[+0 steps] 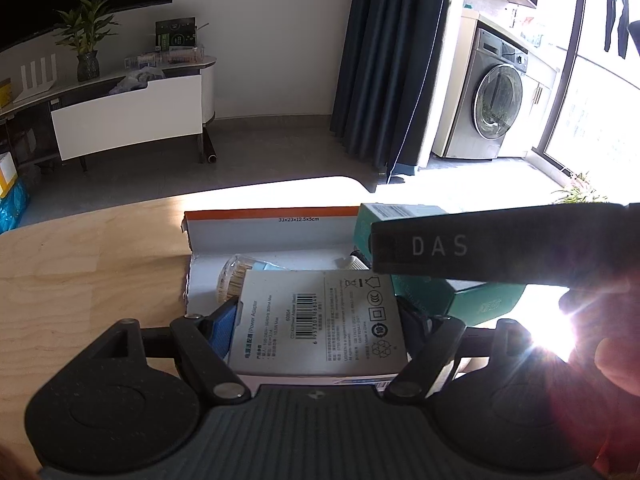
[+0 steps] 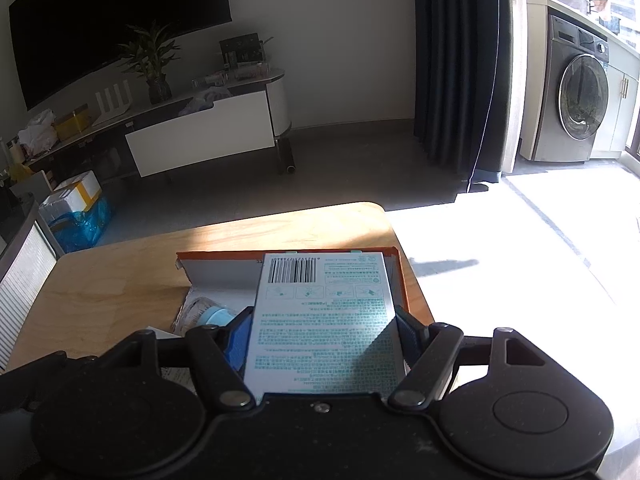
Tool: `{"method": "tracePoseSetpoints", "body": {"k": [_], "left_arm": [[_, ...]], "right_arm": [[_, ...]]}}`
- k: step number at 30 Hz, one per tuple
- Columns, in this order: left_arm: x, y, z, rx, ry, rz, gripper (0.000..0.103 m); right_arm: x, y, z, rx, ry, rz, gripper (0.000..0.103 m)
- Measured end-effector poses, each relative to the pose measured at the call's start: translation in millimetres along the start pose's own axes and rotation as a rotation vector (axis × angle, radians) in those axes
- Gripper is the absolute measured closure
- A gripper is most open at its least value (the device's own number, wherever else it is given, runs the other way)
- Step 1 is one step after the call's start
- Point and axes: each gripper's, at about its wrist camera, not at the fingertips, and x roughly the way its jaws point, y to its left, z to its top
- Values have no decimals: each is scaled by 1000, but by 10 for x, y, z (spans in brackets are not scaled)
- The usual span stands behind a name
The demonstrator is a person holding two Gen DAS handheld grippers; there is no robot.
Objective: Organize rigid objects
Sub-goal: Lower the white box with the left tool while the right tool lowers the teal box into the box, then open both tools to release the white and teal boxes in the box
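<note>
Two boxes in hand above one wooden bench [image 2: 120, 280]. Orange-edged cardboard tray [image 1: 272, 216] lying open there, already holding a clear jar [image 1: 236, 276]. Teal-printed box [image 2: 324, 320] clamped in the right gripper [image 2: 324, 336], over the tray's right side. Power adapter box [image 1: 320, 320] clamped in the left gripper [image 1: 320, 320], over the near edge. Placing step, likely; next, lowering each into a free spot, then parting the fingers.

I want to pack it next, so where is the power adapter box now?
The power adapter box is held between the left gripper's fingers, above the open orange-edged cardboard box, with the teal box just to its right.
</note>
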Motion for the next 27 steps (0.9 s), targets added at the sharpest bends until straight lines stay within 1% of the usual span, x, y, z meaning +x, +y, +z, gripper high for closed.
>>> {"method": "tracePoseSetpoints", "body": {"k": [5,7,10,13,17,22,23,24,27], "left_arm": [[70,2,1,-1,12,2,24],[87,0,-1,-4,17,-2,24],[98,-17,-7,0,20,-3,24],[103,-29,-9,1,21,-6,24],[126,-65,-4,2,22,-14,24],[173,-119,28,9,20,-60,24],[169,-130,34,7,17,-63,21],[157,-137,39,7,15,-58,16],[79,-157,32,13,-1,-44,13]], "right_arm": [[96,-16,79,-3,2,6,18],[129,-18,123,-3,-14,16,18],[152,-45,178,11,-36,54,12],[99,-103,195,26,-64,54,12],[-72,-232,168,52,-110,27,12],[-256,-346,100,63,-136,-28,12],[-287,-361,79,67,-138,-29,12],[-316,-372,60,69,-140,-29,12],[-393,-400,11,66,-143,-32,12]]}}
